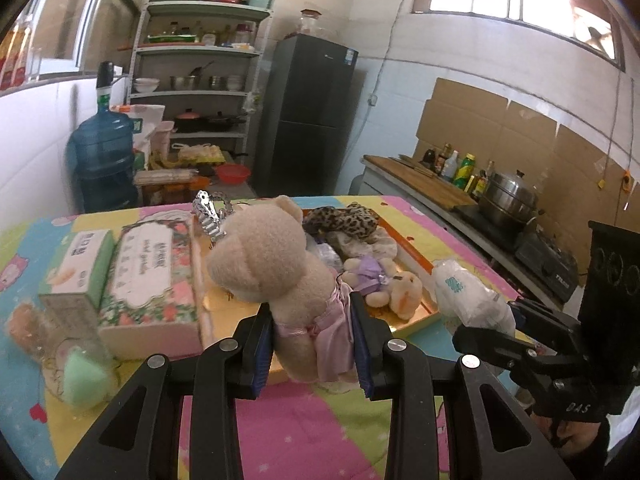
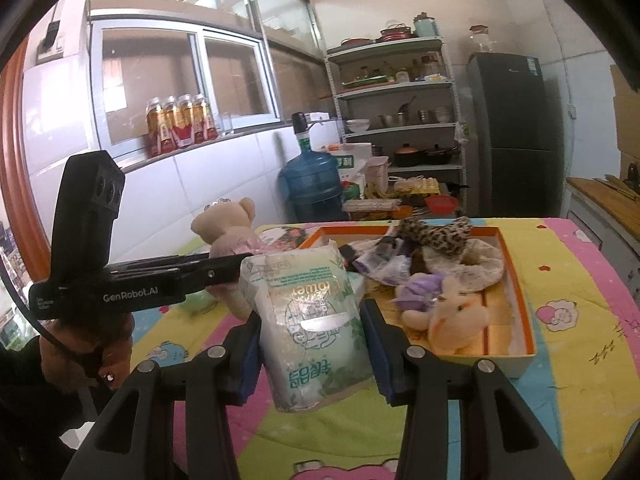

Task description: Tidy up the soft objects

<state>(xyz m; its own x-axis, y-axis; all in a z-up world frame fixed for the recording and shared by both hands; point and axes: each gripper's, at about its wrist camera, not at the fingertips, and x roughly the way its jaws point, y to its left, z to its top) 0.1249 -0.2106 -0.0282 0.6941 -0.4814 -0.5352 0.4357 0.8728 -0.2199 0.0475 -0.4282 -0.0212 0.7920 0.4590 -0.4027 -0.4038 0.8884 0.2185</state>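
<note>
kitchen setting, table under a patchwork cartoon cloth (image 1: 304, 420); shelving and a dark fridge at the far wall.

left wrist view: left gripper (image 1: 314, 350) clamped on the waist of a beige teddy bear (image 1: 276, 272) in a pink dress, bear held above the near-left edge of the orange-rimmed tray (image 1: 416, 258). tray already holds a leopard-print plush (image 1: 340, 218), a small bear in purple (image 1: 380, 280) and some crumpled fabric. left of the tray: a floral tissue box (image 1: 150, 276), a green-and-white box (image 1: 76, 268); a green sponge-like lump (image 1: 82, 376) lies near left. right gripper (image 1: 486, 330) visible at far right, closed on a tissue pack (image 1: 468, 294).

right wrist view: right gripper (image 2: 312, 344) jaws pressed on both sides of the soft tissue pack (image 2: 316, 320), printed label upside down, held off the cloth just left of the tray's (image 2: 528, 322) near corner. left gripper's bear (image 2: 230, 224) seen at left, also off the table.

judgement: step in hand is carrying both items to the tray. next move calls for bringing each over free tray floor, near side looks least crowded, lowering, then releasing without shoving the small bear.
</note>
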